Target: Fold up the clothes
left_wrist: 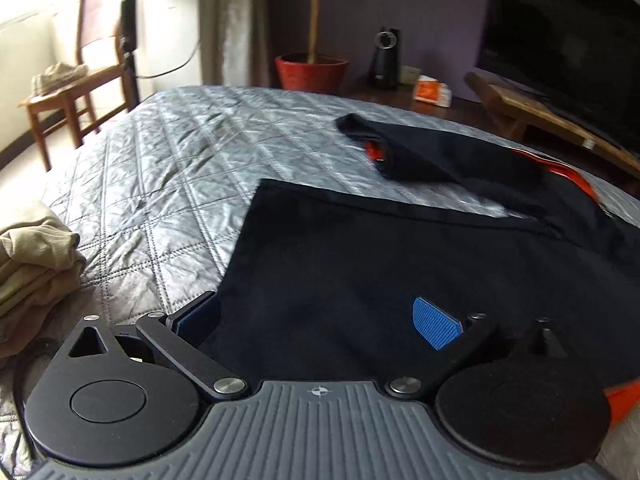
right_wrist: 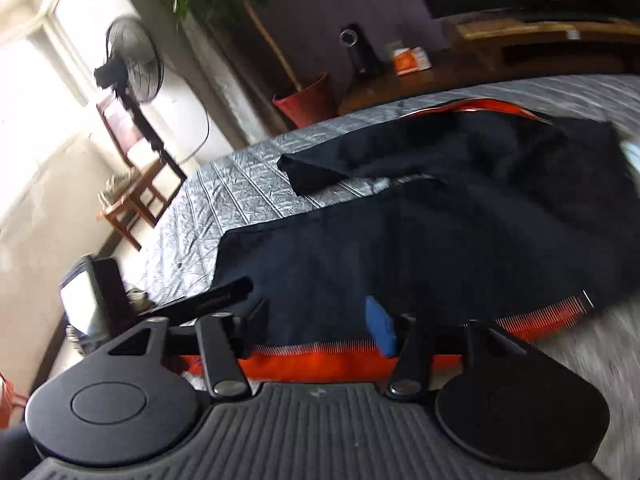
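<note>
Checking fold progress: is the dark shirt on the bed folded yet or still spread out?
Mostly spread: the shirt lies open across the bed, one sleeve flopped out.

We are in a home bedroom: a quilted grey bed (left_wrist: 168, 168), a wooden chair (left_wrist: 76, 92), a standing fan (right_wrist: 134, 66), a red plant pot (left_wrist: 310, 72).

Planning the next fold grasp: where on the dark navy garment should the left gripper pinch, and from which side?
Probably the near-left hem corner of the dark navy garment. It lies flat on the grey quilt with a straight free edge, and the left gripper is open astride it. Come in low from the near side, sliding one finger under.
</note>
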